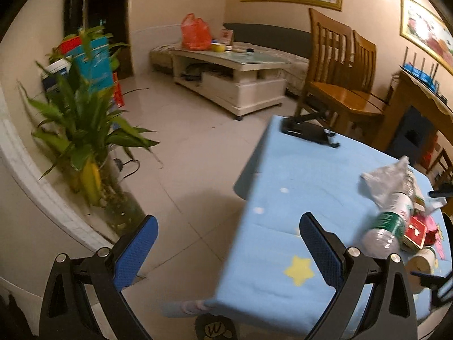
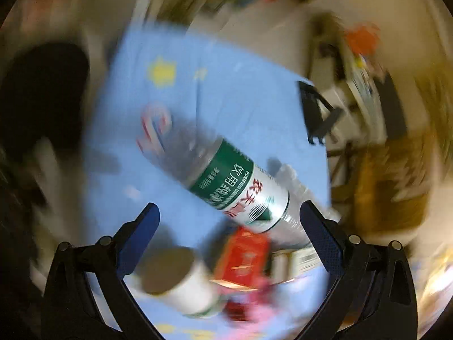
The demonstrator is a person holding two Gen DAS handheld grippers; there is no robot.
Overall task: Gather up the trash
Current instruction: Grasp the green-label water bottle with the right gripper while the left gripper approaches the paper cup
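A heap of trash lies on the blue star-print tablecloth [image 1: 300,175]: a clear plastic bottle [image 1: 389,223] with a green label on its side, a red packet [image 1: 416,231], a paper cup [image 1: 423,260] and a crumpled grey bag [image 1: 388,177]. My left gripper [image 1: 228,233] is open, held over the table's near-left edge, left of the heap. The right wrist view is blurred by motion. There my right gripper [image 2: 229,221] is open just above the bottle [image 2: 235,181], the paper cup [image 2: 175,274] and the red packet [image 2: 243,255], with nothing between its fingers.
A black stand [image 1: 308,131] rests at the table's far corner. Wooden chairs [image 1: 339,85] are behind it. A potted plant [image 1: 82,130] stands on a ledge at left over the tiled floor. A low white coffee table [image 1: 232,76] holds an orange bag [image 1: 195,32].
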